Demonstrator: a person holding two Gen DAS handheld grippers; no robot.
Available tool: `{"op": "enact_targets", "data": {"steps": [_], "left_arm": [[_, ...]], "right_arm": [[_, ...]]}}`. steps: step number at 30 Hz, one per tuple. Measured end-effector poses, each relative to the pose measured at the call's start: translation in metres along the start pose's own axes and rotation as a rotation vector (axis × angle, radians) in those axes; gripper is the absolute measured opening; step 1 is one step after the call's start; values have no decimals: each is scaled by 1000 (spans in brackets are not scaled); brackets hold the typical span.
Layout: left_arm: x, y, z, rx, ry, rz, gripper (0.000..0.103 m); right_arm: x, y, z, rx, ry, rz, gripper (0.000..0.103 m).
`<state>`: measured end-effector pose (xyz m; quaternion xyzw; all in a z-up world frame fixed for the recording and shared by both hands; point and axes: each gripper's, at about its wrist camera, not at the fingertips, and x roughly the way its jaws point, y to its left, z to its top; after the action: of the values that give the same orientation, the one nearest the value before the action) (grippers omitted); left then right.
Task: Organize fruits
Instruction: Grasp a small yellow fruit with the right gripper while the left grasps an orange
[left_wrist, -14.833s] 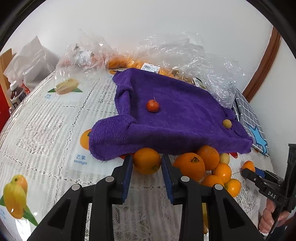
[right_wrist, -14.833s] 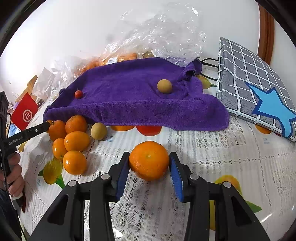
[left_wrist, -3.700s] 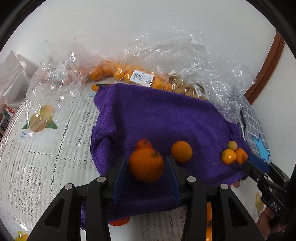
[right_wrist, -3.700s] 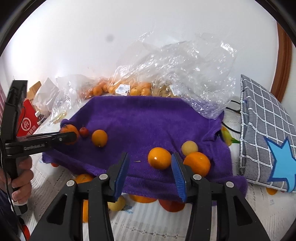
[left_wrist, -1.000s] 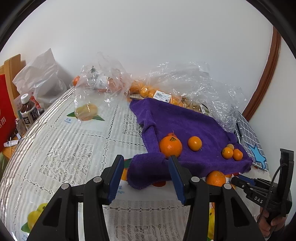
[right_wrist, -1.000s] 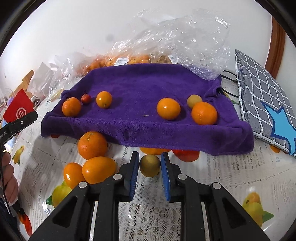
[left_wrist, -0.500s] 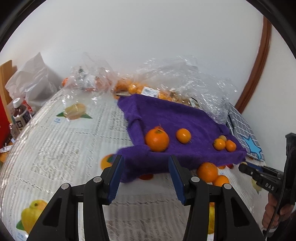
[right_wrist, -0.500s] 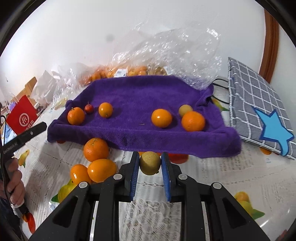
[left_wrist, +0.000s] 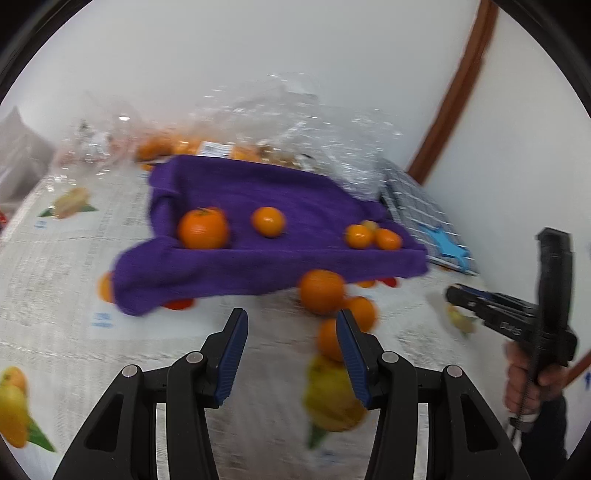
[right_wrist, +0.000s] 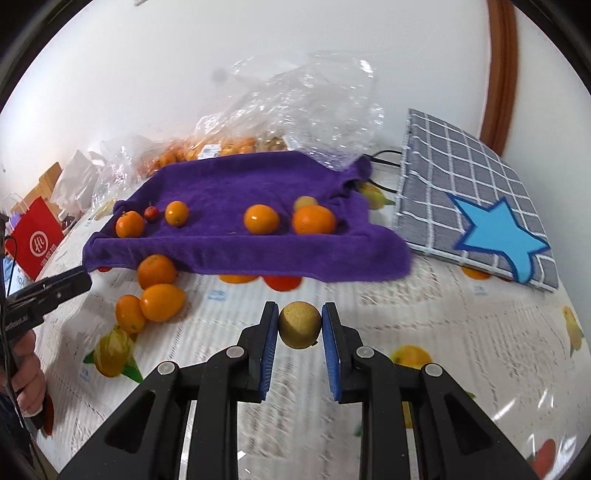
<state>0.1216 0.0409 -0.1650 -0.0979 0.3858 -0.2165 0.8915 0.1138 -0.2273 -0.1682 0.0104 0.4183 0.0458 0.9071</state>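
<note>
Left wrist view: the left tongs (left_wrist: 291, 352) stand spread and empty above the counter (left_wrist: 55, 295), near loose oranges (left_wrist: 321, 291).

Right wrist view: the right tongs (right_wrist: 300, 326) pinch a yellowish fruit (right_wrist: 299, 324) before the purple towel (right_wrist: 236, 192).

Eight oranges (right_wrist: 259, 219), two yellowish fruits (right_wrist: 299, 324), one towel (right_wrist: 236, 192).

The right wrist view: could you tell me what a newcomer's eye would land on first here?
First, the purple towel spread across the middle of the table, with bright oranges lined up on it. Next, the right hand-held gripper in the foreground, shut on a small yellowish-brown fruit. Then the grey checked cloth with a blue star at right, and three loose oranges on the tablecloth left of the gripper.
</note>
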Motion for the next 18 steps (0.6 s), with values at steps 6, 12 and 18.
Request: {"op": "enact_targets", "data": {"steps": [6,12,18], "left_arm": [[15,-20,-5,33,66,-51,48],[30,-31,-7,86,136,-24,48],[41,-34,-7,102,181,10,48]], "right_arm": [[-4,-16,-9,28,8,-11,24],[-2,-20,-13,40,16,-21,24],[2,-16,-15,35,30,-24,24]]}}
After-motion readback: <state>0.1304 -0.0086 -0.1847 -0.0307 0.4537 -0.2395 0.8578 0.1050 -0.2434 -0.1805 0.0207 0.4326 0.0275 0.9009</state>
